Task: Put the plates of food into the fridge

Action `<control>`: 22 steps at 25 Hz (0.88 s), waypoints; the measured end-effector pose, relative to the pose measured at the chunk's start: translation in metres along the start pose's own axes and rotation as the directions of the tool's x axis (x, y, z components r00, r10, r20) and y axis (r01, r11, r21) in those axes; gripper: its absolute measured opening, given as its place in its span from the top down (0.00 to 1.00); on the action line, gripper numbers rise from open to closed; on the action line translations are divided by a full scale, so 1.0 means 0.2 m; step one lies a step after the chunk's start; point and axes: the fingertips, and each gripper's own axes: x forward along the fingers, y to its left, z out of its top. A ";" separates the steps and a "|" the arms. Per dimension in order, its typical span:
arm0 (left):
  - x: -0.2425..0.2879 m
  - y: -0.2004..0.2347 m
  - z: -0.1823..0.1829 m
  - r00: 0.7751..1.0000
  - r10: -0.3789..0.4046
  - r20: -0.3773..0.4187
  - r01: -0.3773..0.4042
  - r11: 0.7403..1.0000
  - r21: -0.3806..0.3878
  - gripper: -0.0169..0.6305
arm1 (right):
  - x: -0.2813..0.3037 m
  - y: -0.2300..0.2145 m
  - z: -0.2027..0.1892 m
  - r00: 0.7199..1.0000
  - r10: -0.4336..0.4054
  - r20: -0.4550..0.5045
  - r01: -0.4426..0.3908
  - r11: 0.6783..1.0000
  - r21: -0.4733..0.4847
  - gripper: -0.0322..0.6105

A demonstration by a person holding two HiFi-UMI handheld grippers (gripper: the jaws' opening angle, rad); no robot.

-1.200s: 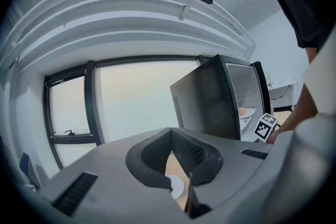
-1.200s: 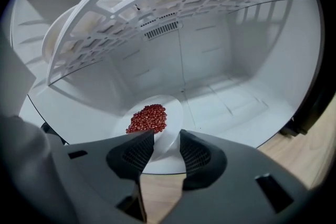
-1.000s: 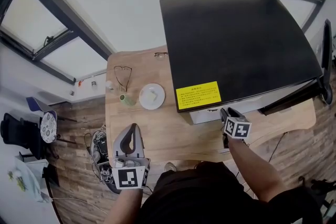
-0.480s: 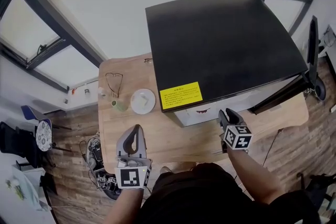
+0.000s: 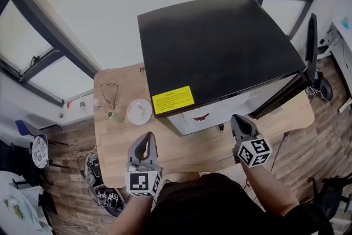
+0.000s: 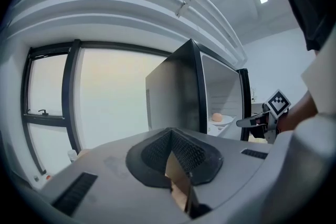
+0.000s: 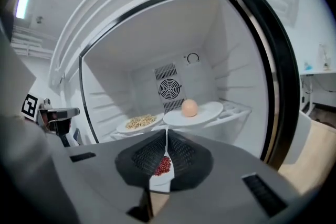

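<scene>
Fridge (image 5: pixel 220 47): black top, white inside, stands on the bench (image 5: pixel 192 154) toward its right & far edges, w/ the door (image 5: pixel 311 44) swung open at the right. The right gripper view looks straight in. The grain plate (image 7: pixel 137 123) is white w/ a yellowish heap and sits on a shelf at the left. The ball plate (image 7: pixel 206 111) is white w/ one round orange-tan ball, just beside it at the right. The red-bits plate (image 7: pixel 159 181), white w/ a small red heap, shows lower, only thru the slit under the pads; can't tell which shelf. A 4th white plate (image 5: pixel 139 111) w/ a pale bit on it lies on the bench's left half, just left of the fridge. A small green container (image 5: pixel 114 116) is beside it, and glasses (image 5: pixel 108 92) lie nearer the far-left corner. Right gripper (image 7: pixel 167 132): jaws have just been closing, pads now together w/ nothing pinched, held in front of the fridge opening. Left gripper (image 6: pixel 170 131): pads together, empty, over the bench's near edge, left of the fridge. Vs a sec ago, the right gripper's marker cube looks bigger in the head view, i.e. nearer the camera. The fridge sits further left in that view. The 4th white plate, container & glasses keep their spots on the bench.
</scene>
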 end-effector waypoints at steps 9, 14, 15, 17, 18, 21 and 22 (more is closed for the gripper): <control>0.02 -0.06 -0.05 1.000 -0.007 -0.006 0.007 1.000 0.001 0.97 | -0.04 0.05 0.09 0.995 0.094 0.028 -0.092 0.995 -0.040 0.92; 0.02 -0.10 -0.05 1.000 -0.006 -0.004 0.006 1.000 -0.008 0.97 | -0.05 0.06 0.13 0.993 0.110 0.039 -0.106 0.991 -0.078 0.92; 0.02 -0.10 -0.05 1.000 -0.006 -0.003 0.006 1.000 -0.009 0.97 | -0.06 0.07 0.13 0.993 0.111 0.039 -0.108 0.991 -0.085 0.92; 0.02 -0.10 -0.04 1.000 -0.004 0.000 0.004 1.000 -0.010 0.97 | -0.06 0.06 0.13 0.993 0.113 0.038 -0.109 0.990 -0.088 0.92; 0.02 -0.10 -0.04 1.000 -0.003 0.001 0.003 1.000 -0.009 0.97 | -0.06 0.06 0.13 0.993 0.113 0.038 -0.109 0.990 -0.086 0.92; 0.02 -0.09 -0.04 1.000 0.006 0.005 -0.006 1.000 -0.009 0.97 | -0.07 0.05 0.13 0.993 0.111 0.040 -0.108 0.991 -0.079 0.92; 0.02 -0.08 -0.03 1.000 0.010 0.007 -0.010 1.000 -0.010 0.97 | -0.07 0.05 0.13 0.993 0.110 0.041 -0.107 0.991 -0.078 0.92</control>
